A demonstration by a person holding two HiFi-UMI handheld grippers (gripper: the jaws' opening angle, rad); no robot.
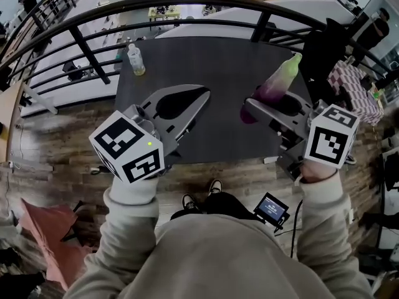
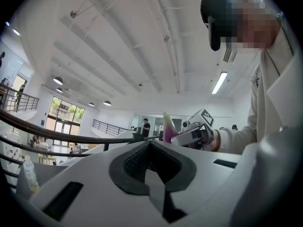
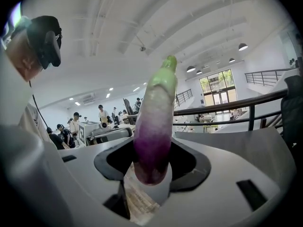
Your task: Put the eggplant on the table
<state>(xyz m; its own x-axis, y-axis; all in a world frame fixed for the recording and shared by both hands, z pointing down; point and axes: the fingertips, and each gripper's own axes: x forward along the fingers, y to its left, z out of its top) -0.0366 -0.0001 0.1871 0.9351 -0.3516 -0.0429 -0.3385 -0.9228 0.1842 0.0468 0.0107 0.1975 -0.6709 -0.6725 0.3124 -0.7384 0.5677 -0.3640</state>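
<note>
**Eggplant (image 1: pixel 278 80) held over the bench (image 1: pixel 218 61)**

A bottle (image 1: pixel 135 60) stands at the bench's far left corner. Over the bench's left half, the left gripper (image 1: pixel 202 95) has its jaws together, with nothing between them. Over the bench's right half, the right gripper (image 1: pixel 252 108) grips the eggplant by its purple end. Its jaws are spread wide round it, and the green tip slants up and away.

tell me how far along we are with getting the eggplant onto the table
Done: the eggplant is picked up, its purple end clamped in the right gripper.
In hand: in the head view it is held tilted over the dark table, not resting on it.
Left: lower it onto the table and open the jaws. The left gripper is shut and empty.
</note>
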